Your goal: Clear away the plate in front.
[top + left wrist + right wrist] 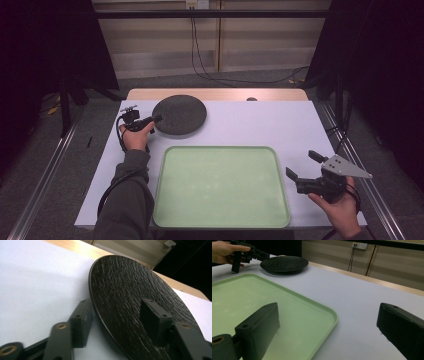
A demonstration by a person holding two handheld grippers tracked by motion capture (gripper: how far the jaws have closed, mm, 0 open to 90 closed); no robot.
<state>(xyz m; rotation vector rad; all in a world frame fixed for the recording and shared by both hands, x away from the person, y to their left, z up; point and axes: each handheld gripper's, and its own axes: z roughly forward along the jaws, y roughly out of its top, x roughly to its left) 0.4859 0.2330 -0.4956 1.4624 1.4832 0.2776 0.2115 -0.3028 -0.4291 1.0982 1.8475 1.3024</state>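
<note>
along the near edge of the tabletop [300, 125] lies an empty pale green tray [220, 186], bare inside. off its right rim the right hand-held gripper [301, 165] hovers with jaws spread wide, holding nothing. toward the far left corner sits a dark round plate [179, 114] with a rough, grained face; the left hand-held gripper [156, 119] straddles its near-left rim, one jaw above and one below, narrowed around the edge, though i cannot tell whether it is clamped. the plate looks stiff, fairly heavy and likely breakable, so the thin rim is the sensible hold. nothing stands between plate and tray.
</note>
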